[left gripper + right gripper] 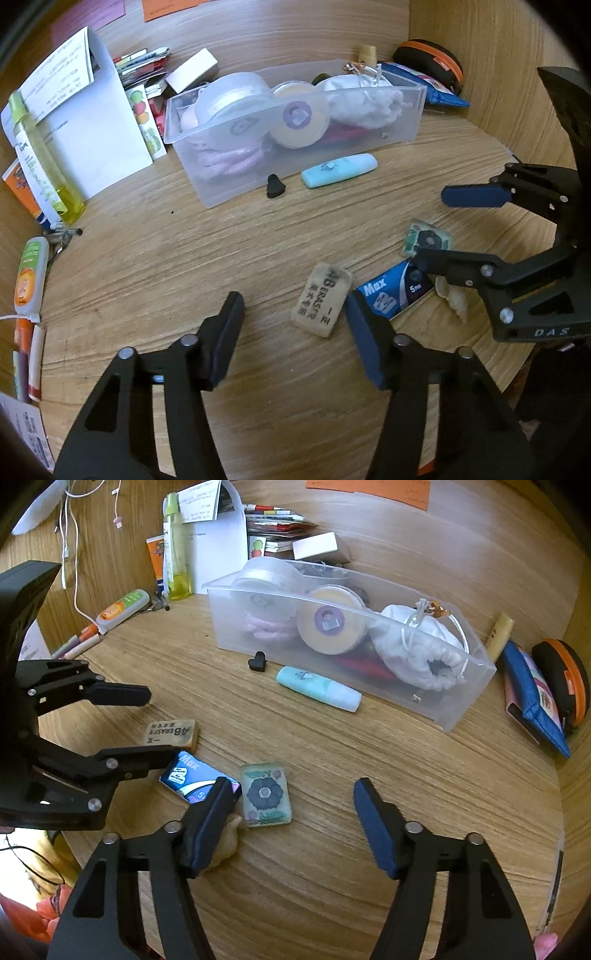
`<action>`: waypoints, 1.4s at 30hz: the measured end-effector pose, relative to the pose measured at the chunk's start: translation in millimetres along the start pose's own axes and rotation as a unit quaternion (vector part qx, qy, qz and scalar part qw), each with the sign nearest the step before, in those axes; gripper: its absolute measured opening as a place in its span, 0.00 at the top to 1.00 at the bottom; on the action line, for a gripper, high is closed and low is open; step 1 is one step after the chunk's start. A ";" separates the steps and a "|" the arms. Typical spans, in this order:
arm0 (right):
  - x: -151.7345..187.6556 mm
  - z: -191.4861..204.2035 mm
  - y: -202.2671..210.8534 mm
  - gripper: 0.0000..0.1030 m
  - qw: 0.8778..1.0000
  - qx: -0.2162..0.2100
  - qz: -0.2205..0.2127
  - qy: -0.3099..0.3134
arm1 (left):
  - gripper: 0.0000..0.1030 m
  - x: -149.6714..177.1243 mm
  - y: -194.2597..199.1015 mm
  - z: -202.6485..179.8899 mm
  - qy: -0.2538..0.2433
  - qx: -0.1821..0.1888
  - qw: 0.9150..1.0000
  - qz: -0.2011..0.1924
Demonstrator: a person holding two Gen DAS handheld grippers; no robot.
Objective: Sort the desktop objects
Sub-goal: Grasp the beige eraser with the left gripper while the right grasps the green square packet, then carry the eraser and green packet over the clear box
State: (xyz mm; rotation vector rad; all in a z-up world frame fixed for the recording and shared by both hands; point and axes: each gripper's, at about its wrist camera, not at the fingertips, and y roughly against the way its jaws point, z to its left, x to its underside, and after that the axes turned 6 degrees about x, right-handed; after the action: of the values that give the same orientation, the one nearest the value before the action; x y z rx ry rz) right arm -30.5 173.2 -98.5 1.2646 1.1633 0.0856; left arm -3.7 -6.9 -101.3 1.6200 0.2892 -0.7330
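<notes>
We have both grippers low over the loose things in the lower middle of each view. The left gripper (295, 332) has its fingers parted and grasping nothing, the eraser (320, 302) lying between them. The right gripper (291, 823) is likewise released around the flower tile (265, 794). The risk we see is crowding: the blue Max box (192, 777) touches the right gripper's left-hand finger, so a close there could nudge or catch it instead. The eraser looks worn, beige and smudged, printed in black; the tile is glossy and clear. The clear bin (476, 686) sits above, already full.
</notes>
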 end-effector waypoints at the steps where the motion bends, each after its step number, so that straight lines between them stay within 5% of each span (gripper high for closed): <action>1: -0.5 -0.5 -0.3 0.48 1.000 -0.005 0.002 -0.001 | 0.51 -0.2 -0.1 0.2 0.001 0.002 1.000 0.000; 14: 1.1 -1.8 -7.6 0.78 0.999 -0.031 0.013 -0.001 | 0.73 -1.0 -1.5 9.7 0.029 0.010 0.999 -0.012; 26: -10.2 -15.4 -6.4 0.78 0.999 -0.047 0.006 -0.026 | 0.78 -3.1 5.1 19.1 0.063 0.002 0.998 -0.030; 42: -57.3 -48.8 30.4 0.78 0.997 -0.047 -0.061 -0.026 | 0.78 -45.5 55.0 25.0 0.110 -0.013 0.987 -0.118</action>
State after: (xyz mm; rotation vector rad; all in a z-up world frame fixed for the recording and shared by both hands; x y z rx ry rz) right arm -76.3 182.7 -32.1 1.1046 1.1745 0.0167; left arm -14.3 -31.7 -30.6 1.6614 0.6569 -0.7252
